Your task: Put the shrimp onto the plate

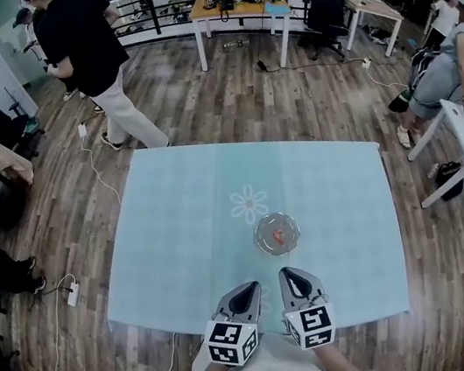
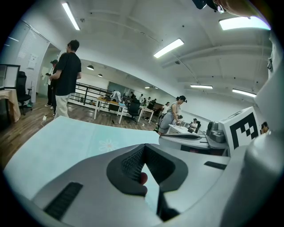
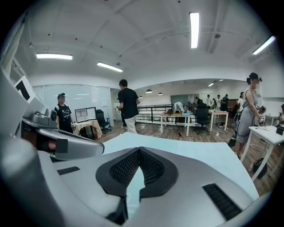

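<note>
The shrimp (image 1: 278,235) is lying on the plate (image 1: 258,230), just ahead of both tips. The left gripper (image 1: 253,287) and right gripper (image 1: 286,274) are sitting side by side above the cloth (image 1: 178,234), each with its jaws pressed together and gripping nothing.

In the head view the small orange shrimp (image 1: 278,235) on the clear round glass plate (image 1: 265,246) is too small to show its shape. In the left gripper view the grey left hand-held gripper (image 2: 143,147) hides the plate; only a reddish speck (image 2: 143,178), perhaps the shrimp, peeks behind its closed jaws. The grey right hand-held gripper (image 3: 139,150) blocks both in its own view.
</note>
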Demonstrator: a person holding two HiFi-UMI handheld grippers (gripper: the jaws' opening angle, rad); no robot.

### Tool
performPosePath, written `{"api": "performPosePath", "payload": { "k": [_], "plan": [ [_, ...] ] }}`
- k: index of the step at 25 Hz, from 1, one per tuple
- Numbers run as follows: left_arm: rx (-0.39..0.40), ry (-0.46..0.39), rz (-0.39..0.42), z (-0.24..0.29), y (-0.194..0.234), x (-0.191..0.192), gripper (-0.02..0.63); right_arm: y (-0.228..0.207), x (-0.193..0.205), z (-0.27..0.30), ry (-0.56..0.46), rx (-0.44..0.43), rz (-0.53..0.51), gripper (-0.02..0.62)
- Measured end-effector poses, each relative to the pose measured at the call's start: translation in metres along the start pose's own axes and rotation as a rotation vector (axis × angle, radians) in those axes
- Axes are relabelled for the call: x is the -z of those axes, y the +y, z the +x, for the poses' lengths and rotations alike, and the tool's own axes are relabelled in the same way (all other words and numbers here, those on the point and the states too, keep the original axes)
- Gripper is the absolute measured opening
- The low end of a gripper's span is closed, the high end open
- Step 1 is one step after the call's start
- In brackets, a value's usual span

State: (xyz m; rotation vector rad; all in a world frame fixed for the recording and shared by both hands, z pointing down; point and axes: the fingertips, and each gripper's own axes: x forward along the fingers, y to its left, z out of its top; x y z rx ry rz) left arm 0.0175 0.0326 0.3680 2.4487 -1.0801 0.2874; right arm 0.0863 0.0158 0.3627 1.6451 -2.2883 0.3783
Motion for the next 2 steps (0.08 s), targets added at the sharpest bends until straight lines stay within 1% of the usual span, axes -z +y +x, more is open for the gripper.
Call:
{"api": "performPosePath", "payload": {
  "k": [2],
  "plan": [
    [-0.001,-0.002,-0.002,-0.0001,0.0008,-0.0005,0.008,0.002,0.0,0.002,0.004,-0.007,-0.003,0.023]
  ]
}}
